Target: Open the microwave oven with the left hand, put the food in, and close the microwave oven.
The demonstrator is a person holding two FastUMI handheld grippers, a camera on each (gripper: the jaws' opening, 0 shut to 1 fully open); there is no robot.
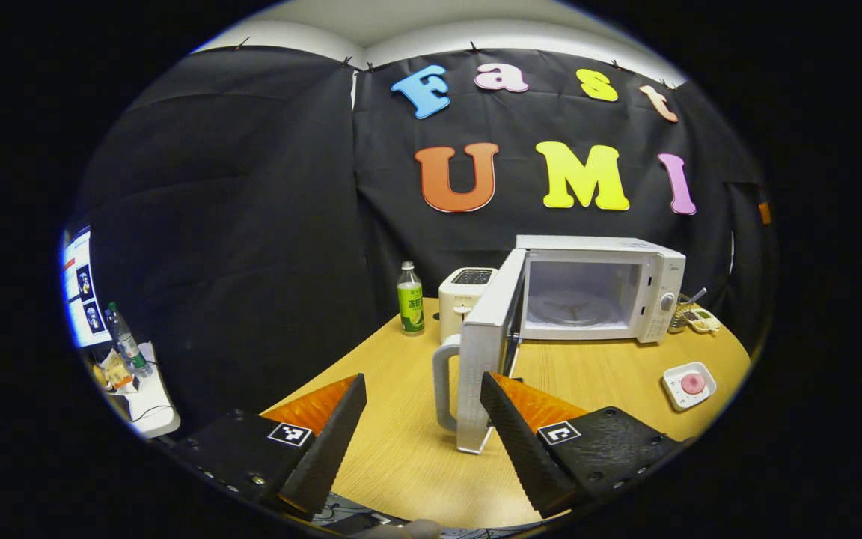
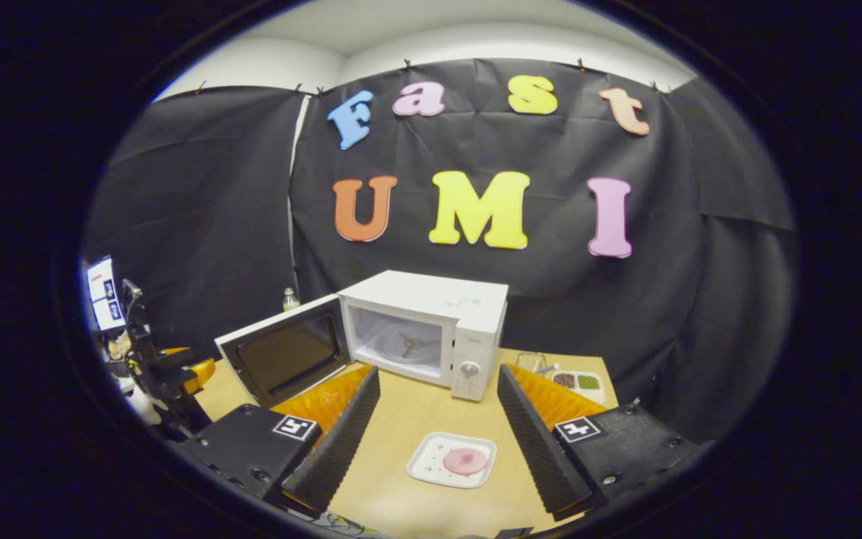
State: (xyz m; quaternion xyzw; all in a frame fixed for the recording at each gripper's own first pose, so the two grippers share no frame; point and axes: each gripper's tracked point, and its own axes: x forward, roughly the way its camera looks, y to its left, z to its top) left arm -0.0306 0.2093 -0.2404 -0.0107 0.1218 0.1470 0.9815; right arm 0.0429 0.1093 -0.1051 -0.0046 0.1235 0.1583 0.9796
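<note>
White microwave (image 2: 431, 329), pink food (image 2: 465, 461) on white speckled plate (image 2: 426, 463), green-labelled bottle (image 1: 410, 299), light wooden table (image 1: 401, 442)

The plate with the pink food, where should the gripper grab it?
Probably by its raised rim, on the near edge. The plate lies flat on the table between the open right gripper fingers, so come low from the front, one finger over the rim, one under.

table (image 2: 416, 419) | microwave (image 2: 431, 329) | plate (image 2: 452, 460) | toaster (image 1: 463, 299) | bottle (image 1: 410, 299) | maybe tray (image 2: 581, 383)
</note>
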